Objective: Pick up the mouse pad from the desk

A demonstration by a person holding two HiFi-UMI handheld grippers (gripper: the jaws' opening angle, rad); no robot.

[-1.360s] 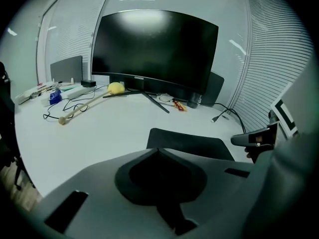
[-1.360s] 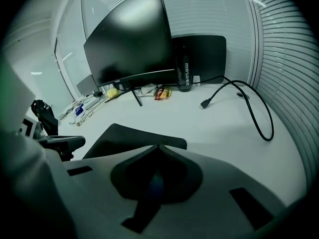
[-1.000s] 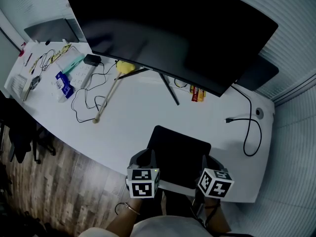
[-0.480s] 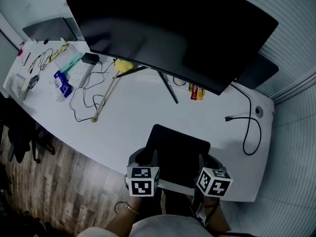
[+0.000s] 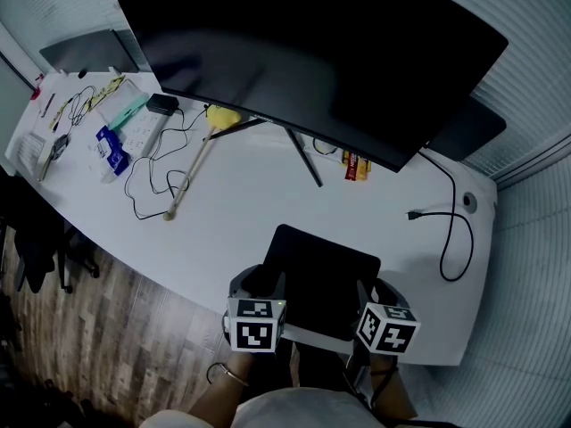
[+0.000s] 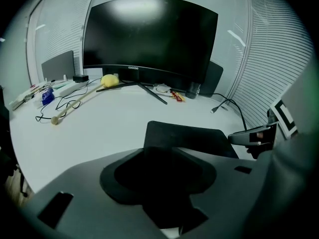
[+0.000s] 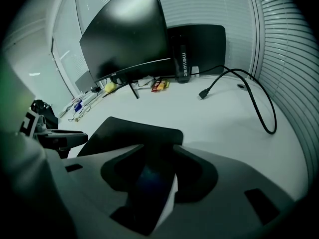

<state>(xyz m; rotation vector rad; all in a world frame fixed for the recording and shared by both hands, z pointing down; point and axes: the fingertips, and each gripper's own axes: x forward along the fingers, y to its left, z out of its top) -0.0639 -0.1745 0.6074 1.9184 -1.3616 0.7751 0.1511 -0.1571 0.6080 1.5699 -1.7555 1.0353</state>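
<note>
Two grippers flank pad's near edge: left gripper (image 5: 257, 285) at near-left corner, right gripper (image 5: 375, 294) at near-right. Both jaw pairs have just been opening and are now released, clamping nothing. Mouse pad (image 5: 323, 275) lies flat on desk (image 5: 241, 212), 12 o'clock from your jaws. Near edge runs 9-to-3 and seems to reach into each gap. Long axis unclear. Both hands equally near.

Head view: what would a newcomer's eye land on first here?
The huge curved black monitor fills the back of the white desk. Next comes the black mouse pad lying flat at the near edge, flanked by the left gripper and right gripper, whose jaws have just been opening with the pad's near edge between them.
</note>
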